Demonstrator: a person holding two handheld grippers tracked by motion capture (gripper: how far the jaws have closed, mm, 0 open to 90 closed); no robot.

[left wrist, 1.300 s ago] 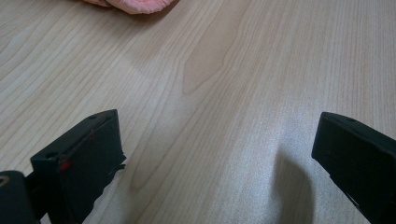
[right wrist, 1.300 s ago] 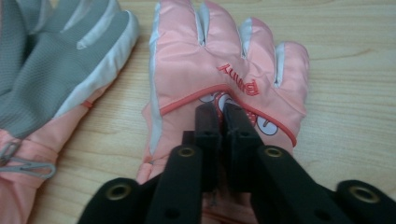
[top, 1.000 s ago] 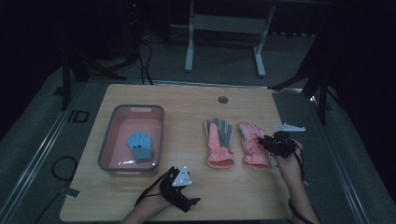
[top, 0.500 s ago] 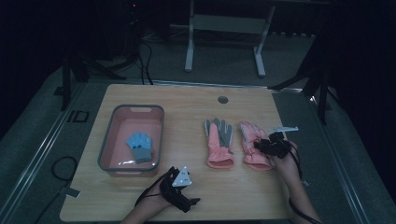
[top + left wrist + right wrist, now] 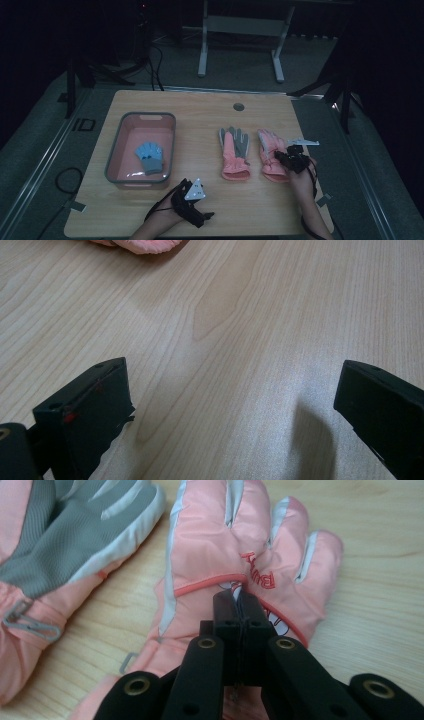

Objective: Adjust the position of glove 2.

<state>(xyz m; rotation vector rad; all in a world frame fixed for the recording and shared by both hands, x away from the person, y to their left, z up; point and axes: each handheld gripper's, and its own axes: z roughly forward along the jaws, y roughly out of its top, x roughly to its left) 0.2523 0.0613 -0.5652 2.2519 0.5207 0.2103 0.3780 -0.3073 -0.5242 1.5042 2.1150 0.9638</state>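
the right gripper has just been closing; its black fingers are clenched, pinching the fabric on the back of the padded pink ski glove, which lies flat on the pale wooden counter beside its grey-palmed twin. the left gripper rests released over bare counter.

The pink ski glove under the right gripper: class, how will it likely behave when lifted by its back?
The pink ski glove looks padded and soft, so it will probably droop, cuff and fingers sagging. Its smooth shell may slip, though the right gripper has pinched a fold. Likely light.
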